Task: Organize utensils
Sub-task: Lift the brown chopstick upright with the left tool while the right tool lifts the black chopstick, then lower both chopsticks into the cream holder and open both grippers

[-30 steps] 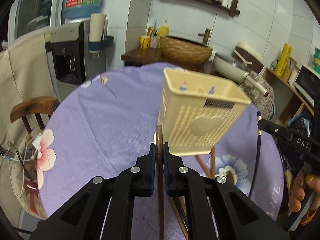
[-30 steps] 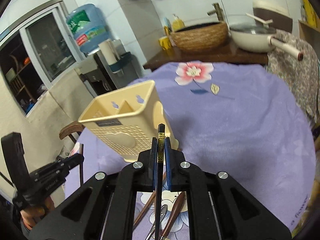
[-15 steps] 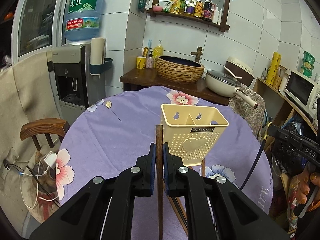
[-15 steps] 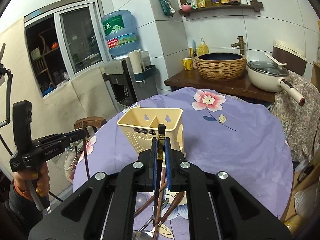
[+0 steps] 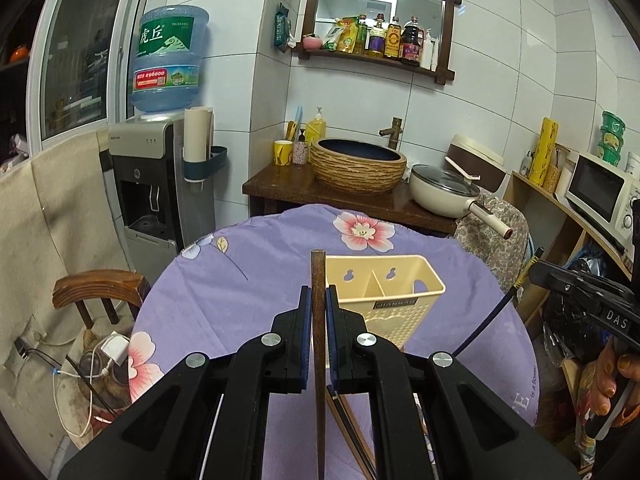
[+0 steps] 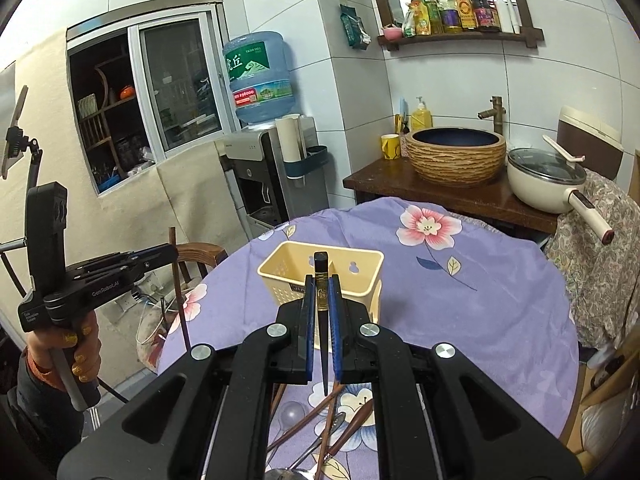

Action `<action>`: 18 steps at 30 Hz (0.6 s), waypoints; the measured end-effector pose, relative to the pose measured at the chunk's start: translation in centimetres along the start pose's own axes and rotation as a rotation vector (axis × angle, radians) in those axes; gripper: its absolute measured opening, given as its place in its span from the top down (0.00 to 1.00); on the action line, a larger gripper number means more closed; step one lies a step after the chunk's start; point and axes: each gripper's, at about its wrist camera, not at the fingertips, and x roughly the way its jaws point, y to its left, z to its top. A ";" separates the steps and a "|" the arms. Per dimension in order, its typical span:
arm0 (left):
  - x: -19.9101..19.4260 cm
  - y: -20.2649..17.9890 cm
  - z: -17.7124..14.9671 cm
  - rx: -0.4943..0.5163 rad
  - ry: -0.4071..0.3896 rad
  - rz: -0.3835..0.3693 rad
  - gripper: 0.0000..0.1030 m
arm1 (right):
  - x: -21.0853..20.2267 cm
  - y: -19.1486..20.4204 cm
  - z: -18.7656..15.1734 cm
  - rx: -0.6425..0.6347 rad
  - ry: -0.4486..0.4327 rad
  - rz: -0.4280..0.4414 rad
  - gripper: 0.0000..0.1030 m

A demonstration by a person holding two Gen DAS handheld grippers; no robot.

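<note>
Both grippers are sitting higher and farther back than 1 s ago: the cream utensil caddy [image 5: 384, 294] is now showing smaller and lower in each wrist view, with more of the kitchen wall visible behind it.

The left gripper [image 5: 319, 312] is pinching a brown wooden chopstick [image 5: 318, 344] between its blue pads, jaws pressed against the stick, which is standing roughly upright with its blunt top poking above the fingertips. In the right wrist view that same chopstick [image 6: 179, 284] is hanging down from the left gripper [image 6: 170, 250], well left of the caddy.

The right gripper [image 6: 321, 312] is pinching a black chopstick with a gold band [image 6: 321, 312], jaws closed on it, thick end up and tapered tip pointing down. In the left wrist view this chopstick [image 5: 498, 308] is slanting below the right gripper [image 5: 538, 270] at the right edge.

The utensil caddy [image 6: 320, 276] is standing upright on the purple floral tablecloth [image 6: 480, 300], 2 compartments visible, both showing nothing inside. Loose wooden-handled utensils and metal spoons [image 6: 320, 440] are lying in a heap on the cloth below the right gripper, near the caddy's front. More brown sticks [image 5: 348, 420] are lying under the left gripper.
</note>
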 end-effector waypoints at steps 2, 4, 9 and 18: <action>-0.3 -0.1 1.1 -0.006 -0.013 -0.005 0.93 | -0.2 0.1 0.9 0.003 -0.009 0.007 0.93; -0.8 -0.3 2.6 0.000 -0.041 -0.002 0.93 | -0.5 0.1 2.0 0.011 -0.016 0.020 0.93; -2.6 -0.9 7.4 -0.016 -0.139 0.001 0.93 | -1.1 0.5 5.4 0.011 -0.039 0.023 0.93; -1.6 -3.4 14.5 -0.050 -0.297 0.062 0.93 | -0.6 0.2 12.8 0.044 -0.131 -0.049 0.93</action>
